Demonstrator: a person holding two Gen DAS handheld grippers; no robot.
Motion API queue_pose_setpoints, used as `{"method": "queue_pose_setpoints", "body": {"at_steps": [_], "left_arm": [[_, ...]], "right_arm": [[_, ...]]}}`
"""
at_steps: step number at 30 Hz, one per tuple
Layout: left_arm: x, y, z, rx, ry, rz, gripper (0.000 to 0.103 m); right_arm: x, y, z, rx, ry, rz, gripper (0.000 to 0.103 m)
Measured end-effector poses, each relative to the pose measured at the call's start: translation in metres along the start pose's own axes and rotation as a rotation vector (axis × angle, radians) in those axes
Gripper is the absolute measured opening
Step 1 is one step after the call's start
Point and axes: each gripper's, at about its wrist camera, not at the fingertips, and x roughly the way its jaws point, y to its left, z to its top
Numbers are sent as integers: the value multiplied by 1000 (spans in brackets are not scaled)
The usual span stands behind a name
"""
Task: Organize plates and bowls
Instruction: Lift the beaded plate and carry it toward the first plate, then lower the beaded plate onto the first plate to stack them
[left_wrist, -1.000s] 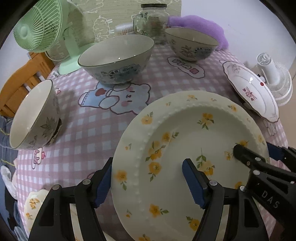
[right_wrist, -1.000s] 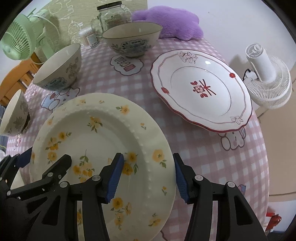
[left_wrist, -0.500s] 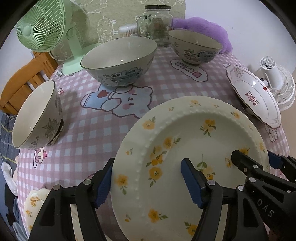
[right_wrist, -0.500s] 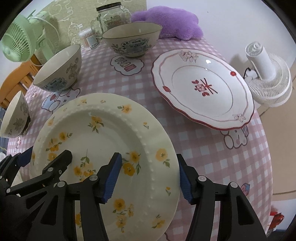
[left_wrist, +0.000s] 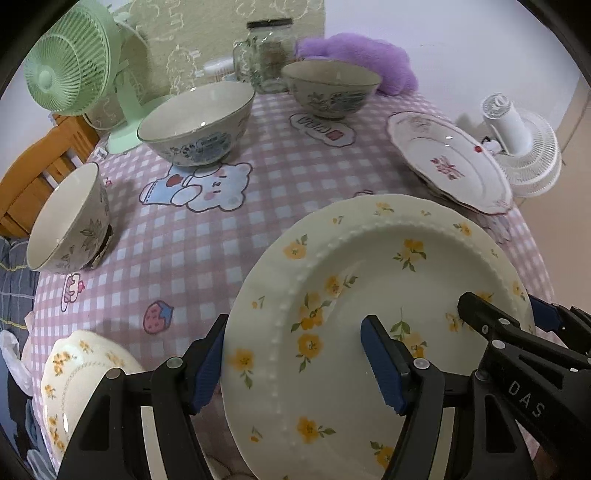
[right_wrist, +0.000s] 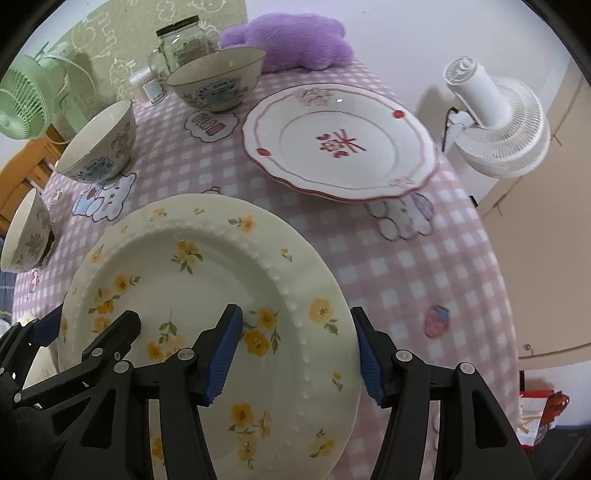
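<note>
A cream plate with yellow flowers (left_wrist: 369, 295) is held above the table by both grippers. My left gripper (left_wrist: 295, 354) is shut on its left rim, one finger over it and one under. My right gripper (right_wrist: 295, 347) is shut on its right rim (right_wrist: 332, 332). A white plate with red pattern (right_wrist: 340, 147) lies at the right. Three bowls stand on the table: one far back (left_wrist: 330, 88), one back left (left_wrist: 195, 123), one at the left edge (left_wrist: 66, 221). A second yellow-flower dish (left_wrist: 81, 380) lies at the near left.
A green fan (left_wrist: 74, 66), a glass jar (left_wrist: 267, 55) and a purple plush (left_wrist: 362, 62) stand at the back. A white fan (right_wrist: 495, 122) stands beyond the right edge. The pink checked tablecloth (left_wrist: 221, 240) covers the table.
Both grippers have lifted the yellow-flower plate and drawn it back toward me. The second flowered dish at the near left has come into view beneath.
</note>
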Motion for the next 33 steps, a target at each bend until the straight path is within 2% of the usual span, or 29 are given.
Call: {"method": "queue_pose_setpoints", "body": {"at_steps": [8,15,24,33], "left_arm": [[-30,-6,-17,4,-11,2,71],[-52,4,-28,1,-38,-20,71],[-75,45,-53,-37,-71,-46,71],[-83,98,-77,-61,-79,-51,71]], "right_arm": [[-31,-6,-23,9,-3,7,62],[-57,2,-34,1,-38,-5,62],[-82,40,-53,-31,-76,-23,62],[-89,91,-76,-40,-73,-31,62]]}}
